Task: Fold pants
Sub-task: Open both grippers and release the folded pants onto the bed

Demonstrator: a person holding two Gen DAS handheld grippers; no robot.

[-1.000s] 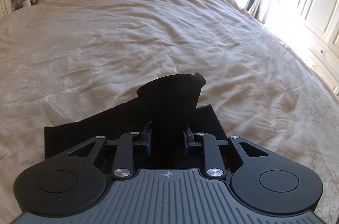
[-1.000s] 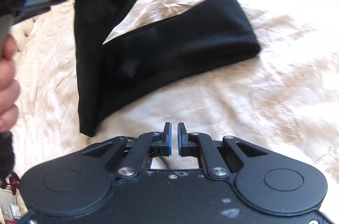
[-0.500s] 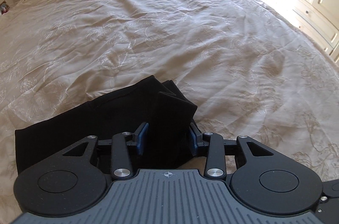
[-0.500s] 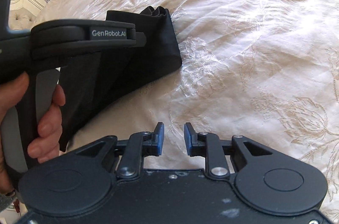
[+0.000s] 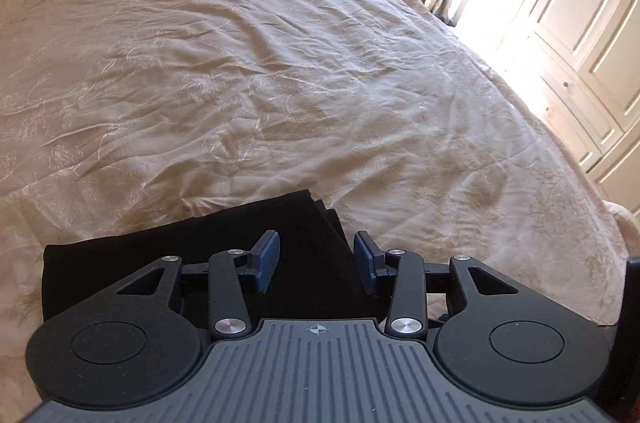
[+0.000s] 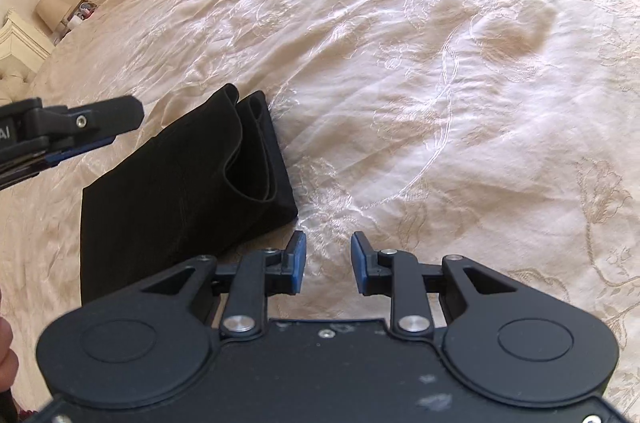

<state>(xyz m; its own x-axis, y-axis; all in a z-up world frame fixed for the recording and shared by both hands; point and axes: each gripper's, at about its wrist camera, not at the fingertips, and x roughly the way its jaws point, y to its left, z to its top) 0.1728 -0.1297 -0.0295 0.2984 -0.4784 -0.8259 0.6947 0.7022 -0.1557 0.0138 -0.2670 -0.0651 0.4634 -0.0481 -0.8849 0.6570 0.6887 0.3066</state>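
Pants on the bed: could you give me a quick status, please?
Left tool open over pants, jaws just opened. Right tool open, empty, over bedspread. Pants folded flat. Nothing in the way.

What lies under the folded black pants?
The cream bedspread shows all around the black pants, which rest directly on it. Anything between their stacked layers is covered.
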